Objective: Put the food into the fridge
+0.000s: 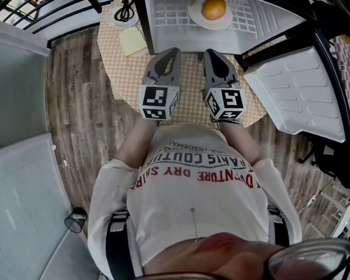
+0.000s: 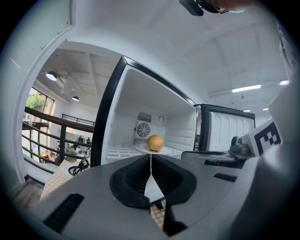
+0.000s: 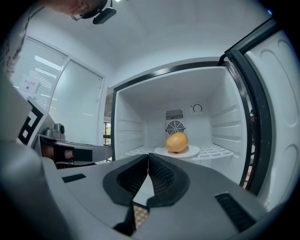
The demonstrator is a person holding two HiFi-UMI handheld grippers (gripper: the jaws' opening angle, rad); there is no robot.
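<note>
An orange fruit [image 1: 213, 8] rests on a white plate [image 1: 197, 18] on the wire shelf inside the open mini fridge [image 1: 166, 14]. The same fruit [image 2: 155, 142] [image 3: 176, 142] appears straight ahead in both gripper views, on its plate [image 3: 191, 151]. My left gripper [image 1: 170, 52] [image 2: 151, 157] and right gripper [image 1: 209, 52] [image 3: 148, 154] hover side by side above the table, just in front of the fridge opening. Both are shut with nothing between the jaws. The fridge door [image 1: 297, 92] stands swung open to the right.
The fridge sits on a round table with a checkered cloth [image 1: 113, 63]. Left of the fridge lie a yellow pad [image 1: 132, 42] and a black cable on a white dish [image 1: 123, 11]. Wooden floor surrounds the table; a glass partition [image 1: 23, 195] is at the left.
</note>
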